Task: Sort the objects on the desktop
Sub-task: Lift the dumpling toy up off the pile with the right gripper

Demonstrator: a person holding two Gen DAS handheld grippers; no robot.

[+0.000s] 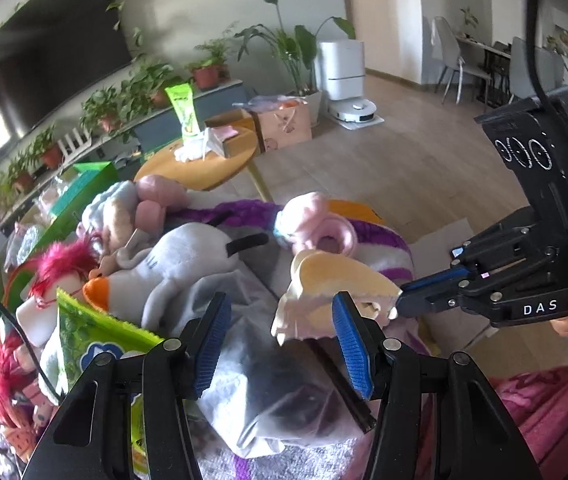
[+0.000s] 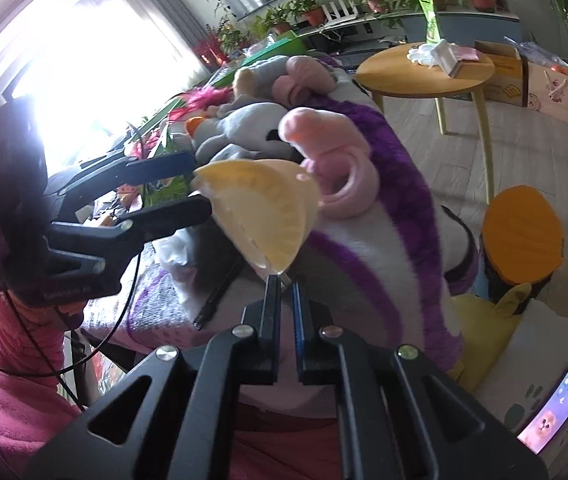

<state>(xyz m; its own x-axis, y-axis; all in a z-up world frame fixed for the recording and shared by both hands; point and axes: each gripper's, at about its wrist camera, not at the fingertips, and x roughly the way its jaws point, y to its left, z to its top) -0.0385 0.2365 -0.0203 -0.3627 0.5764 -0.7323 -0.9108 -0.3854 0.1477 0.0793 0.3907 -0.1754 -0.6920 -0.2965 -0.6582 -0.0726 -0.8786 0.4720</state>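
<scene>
One yellow wedge toy point(image 2: 262, 210) clamped in right claw point(image 2: 286, 286), left claw point(image 1: 280, 320) apart, one round table point(image 2: 404, 80)

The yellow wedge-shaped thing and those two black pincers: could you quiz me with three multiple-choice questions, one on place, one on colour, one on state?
1. Where does the green tube stand?
A. on the round wooden table
B. on the floor
C. on a chair

2. What colour are the left gripper pads?
A. red
B. blue
C. white

3. How is the right gripper?
A. wide open
B. out of sight
C. shut on the yellow wedge

Answers: 1 A, it rises from the tabletop; 2 B, both show blue; 3 C, its fingers pinch the wedge's tip.
</scene>
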